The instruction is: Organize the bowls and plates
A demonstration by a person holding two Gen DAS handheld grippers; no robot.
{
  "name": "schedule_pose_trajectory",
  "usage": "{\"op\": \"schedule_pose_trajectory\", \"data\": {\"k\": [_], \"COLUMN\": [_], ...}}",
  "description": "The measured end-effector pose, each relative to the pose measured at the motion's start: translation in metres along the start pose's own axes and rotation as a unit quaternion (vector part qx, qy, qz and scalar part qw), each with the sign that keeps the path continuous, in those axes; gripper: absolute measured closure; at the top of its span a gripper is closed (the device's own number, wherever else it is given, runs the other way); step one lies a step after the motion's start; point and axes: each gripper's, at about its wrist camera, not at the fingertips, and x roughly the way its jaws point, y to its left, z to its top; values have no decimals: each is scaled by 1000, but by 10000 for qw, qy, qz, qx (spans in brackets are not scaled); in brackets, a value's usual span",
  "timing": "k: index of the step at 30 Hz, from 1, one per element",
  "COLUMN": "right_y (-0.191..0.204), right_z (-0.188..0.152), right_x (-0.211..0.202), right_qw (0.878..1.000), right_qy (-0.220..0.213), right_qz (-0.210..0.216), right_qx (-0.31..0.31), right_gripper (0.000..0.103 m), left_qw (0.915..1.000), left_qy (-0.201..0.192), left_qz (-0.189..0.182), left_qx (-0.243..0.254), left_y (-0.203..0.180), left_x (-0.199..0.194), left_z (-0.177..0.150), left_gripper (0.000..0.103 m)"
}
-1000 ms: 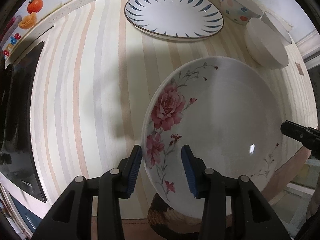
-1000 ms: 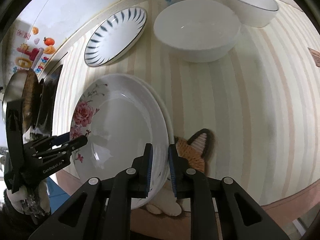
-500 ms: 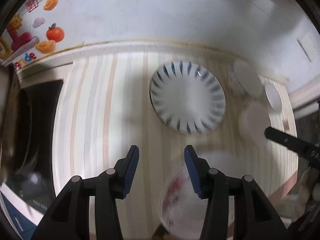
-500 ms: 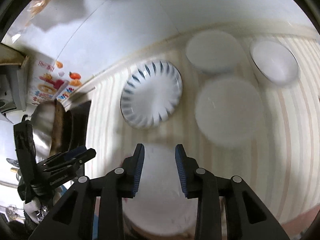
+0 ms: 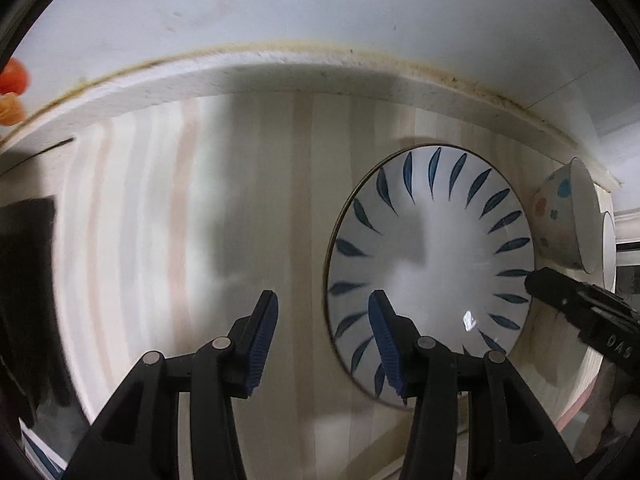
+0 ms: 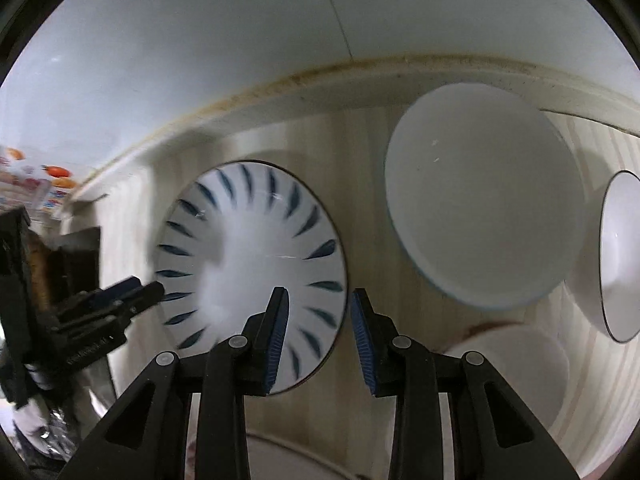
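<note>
A white plate with blue leaf marks (image 5: 432,264) lies on the striped counter; it also shows in the right wrist view (image 6: 248,264). My left gripper (image 5: 323,336) is open and empty, its right finger over the plate's left rim. My right gripper (image 6: 319,332) is open and empty above the plate's right rim. A spotted bowl (image 5: 560,220) stands right of the plate. In the right wrist view a large white bowl (image 6: 484,208), a dark-rimmed bowl (image 6: 620,256) and another white bowl (image 6: 516,368) stand to the right. A plate edge (image 6: 288,456) shows at the bottom.
The counter's raised back edge (image 5: 280,76) and the wall run behind the dishes. A dark stove top (image 5: 28,264) lies at the left. Each gripper appears in the other's view: the right one (image 5: 584,312), the left one (image 6: 104,312).
Both grippers left the floral plate and moved forward to the blue-leaf plate. The right gripper opened from the floral plate's rim. The floral plate dropped out of the left view.
</note>
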Motion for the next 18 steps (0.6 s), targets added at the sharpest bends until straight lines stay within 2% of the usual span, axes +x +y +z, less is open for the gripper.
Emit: {"op": "schedule_pose_trajectory", "data": {"k": [1,3,4,5,7,11,18], "right_y": [-1,-3,-5,-6,-6,-4,-8], "right_z": [1,2,3,4,5,5,4], "right_x": [5,15,20,22,25,26,24], "right_qw": [10000,9997,9996,9996,9996,9993,9998], "right_qy": [54,163,195,144,114,35,41], "right_qz": [-39,-171,-179,-253,-239,-331,-146], "right_qx": [7,22,41,3,-56,-185,-132], "right_gripper": [69,72,80,83,93,93,93], "left_qw": [10000,9999,9997,9994,9996,9996,9991], "left_qy": [28,67,94,88,12,13,-153], "left_qz": [-34,-96,-143,-275,-191,-176,-90], "left_qx": [36,107,151,204,223,232,386], "left_y": [-1,-4,-6,-9,-12,-13,-29], "left_x": [4,11,14,16,15,12,-8], "left_z": [2,3,3,3,2,-1,-13], "left_gripper": [58,66,72,73,74,74,74]}}
